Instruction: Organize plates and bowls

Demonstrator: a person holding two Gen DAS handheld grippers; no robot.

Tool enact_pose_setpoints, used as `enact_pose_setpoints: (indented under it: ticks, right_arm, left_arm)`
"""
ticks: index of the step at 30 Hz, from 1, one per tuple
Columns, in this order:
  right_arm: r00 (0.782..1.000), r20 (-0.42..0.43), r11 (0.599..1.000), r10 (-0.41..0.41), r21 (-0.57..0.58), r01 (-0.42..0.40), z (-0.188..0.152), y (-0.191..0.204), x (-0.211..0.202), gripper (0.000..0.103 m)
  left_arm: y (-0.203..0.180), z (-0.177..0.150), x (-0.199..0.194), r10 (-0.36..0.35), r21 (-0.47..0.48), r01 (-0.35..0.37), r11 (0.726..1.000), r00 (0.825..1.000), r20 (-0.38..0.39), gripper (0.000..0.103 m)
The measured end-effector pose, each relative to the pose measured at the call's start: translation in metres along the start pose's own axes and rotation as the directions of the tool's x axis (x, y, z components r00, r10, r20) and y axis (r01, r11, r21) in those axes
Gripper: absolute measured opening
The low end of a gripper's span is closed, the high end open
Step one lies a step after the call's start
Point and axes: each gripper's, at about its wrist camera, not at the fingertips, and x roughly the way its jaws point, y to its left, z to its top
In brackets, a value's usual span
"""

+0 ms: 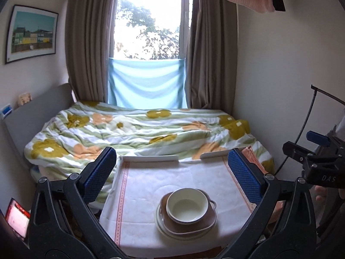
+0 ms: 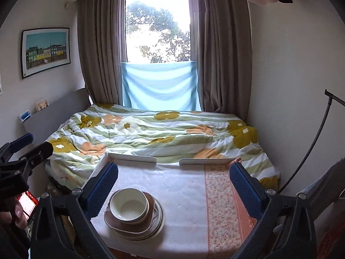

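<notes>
Small bedroom, bright window with taupe curtains, pale blue cloth across its lower part, floral duvet on bed, framed picture on cream wall

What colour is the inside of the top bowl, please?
Cream-white inside the bowl, clearest in the left wrist view.

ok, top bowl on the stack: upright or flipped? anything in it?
Upright and empty: the bowl sits mouth-up on the stacked plates, its bare cream inside showing in both views.

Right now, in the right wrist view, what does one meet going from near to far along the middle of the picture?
Stack of bowl and plates → white cloth on the table → white rail at the table's far edge → flowered duvet → light blue cloth → window.
</notes>
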Motion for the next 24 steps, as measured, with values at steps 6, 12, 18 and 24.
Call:
enact_pose_setpoints:
  ticks: [6,12,18,24]
  right_arm:
    - [1.0,0.024,1.0,0.0,0.014,0.0,-0.005,-0.003,0.001,0.103]
    - [0.999,0.042,1.0,-0.009,0.01,0.009,-0.003,-0.004,-0.001,0.103]
    - [0.999,0.048,1.0,-0.021,0.004,0.021,-0.002,-0.005,0.001,0.103]
    - [0.998,0.049,1.0,-0.024,0.003,0.023,-0.001,-0.006,0.002,0.103]
  left_arm:
    - [-0.004,-0.011,0.0,0.034,-0.014,-0.034,0.999,0.999,-0.007,0.103]
    - [-0.008,-0.008,0.0,0.05,-0.009,-0.05,0.999,0.999,0.015,0.103]
    - [-0.013,-0.006,0.004,0.054,0.001,-0.054,0.999,0.998,0.021,0.103]
    - [-0.015,-0.005,0.006,0.056,0.013,-0.057,0.998,0.998,0.018,0.103]
